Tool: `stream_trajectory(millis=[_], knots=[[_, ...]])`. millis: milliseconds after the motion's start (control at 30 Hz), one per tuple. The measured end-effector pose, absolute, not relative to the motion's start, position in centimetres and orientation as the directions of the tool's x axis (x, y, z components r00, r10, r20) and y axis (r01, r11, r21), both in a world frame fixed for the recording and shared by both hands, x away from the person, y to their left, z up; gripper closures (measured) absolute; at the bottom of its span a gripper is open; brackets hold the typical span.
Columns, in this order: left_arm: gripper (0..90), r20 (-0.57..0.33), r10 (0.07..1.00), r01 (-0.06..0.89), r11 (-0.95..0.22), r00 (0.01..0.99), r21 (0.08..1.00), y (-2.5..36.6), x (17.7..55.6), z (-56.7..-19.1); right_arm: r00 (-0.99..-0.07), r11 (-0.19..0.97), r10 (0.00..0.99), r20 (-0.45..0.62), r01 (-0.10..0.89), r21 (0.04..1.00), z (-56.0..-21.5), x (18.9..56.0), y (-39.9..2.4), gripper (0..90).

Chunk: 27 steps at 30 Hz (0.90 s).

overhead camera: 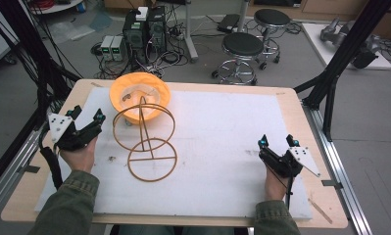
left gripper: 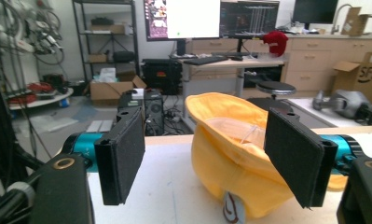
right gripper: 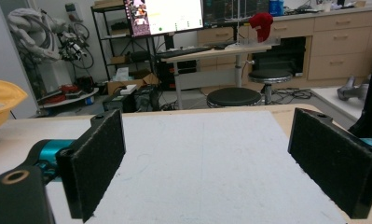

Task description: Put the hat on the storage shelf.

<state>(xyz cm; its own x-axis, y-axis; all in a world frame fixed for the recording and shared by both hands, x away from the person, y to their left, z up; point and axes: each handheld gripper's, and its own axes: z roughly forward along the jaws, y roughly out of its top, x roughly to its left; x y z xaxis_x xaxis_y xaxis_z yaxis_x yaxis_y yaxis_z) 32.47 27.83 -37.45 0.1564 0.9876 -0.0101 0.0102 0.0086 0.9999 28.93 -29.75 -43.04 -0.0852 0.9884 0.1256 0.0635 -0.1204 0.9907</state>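
Observation:
A yellow cloth hat lies upside down at the back left of the white mat, its hollow facing up. In front of it stands a tan wire hat stand with two rings and a round base. My left gripper is open at the mat's left edge, a short way left of the hat. In the left gripper view the hat lies ahead between the open jaws, apart from them. My right gripper is open at the right, with nothing but bare mat between its jaws.
The mat covers a wooden table. Two black stools and computer boxes with cables stand on the floor beyond the far edge. Black frame struts rise at the right and left.

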Motion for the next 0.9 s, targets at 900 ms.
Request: stream_trajectory(millis=[900], knots=[[31.2, 0.027, 0.978, 0.091, -0.047, 0.206, 0.995, 27.1, 38.9, -35.3, -0.08, -0.133, 0.987, 0.138, 0.074, 0.988, -43.1, 29.0, -29.6, 9.8]])
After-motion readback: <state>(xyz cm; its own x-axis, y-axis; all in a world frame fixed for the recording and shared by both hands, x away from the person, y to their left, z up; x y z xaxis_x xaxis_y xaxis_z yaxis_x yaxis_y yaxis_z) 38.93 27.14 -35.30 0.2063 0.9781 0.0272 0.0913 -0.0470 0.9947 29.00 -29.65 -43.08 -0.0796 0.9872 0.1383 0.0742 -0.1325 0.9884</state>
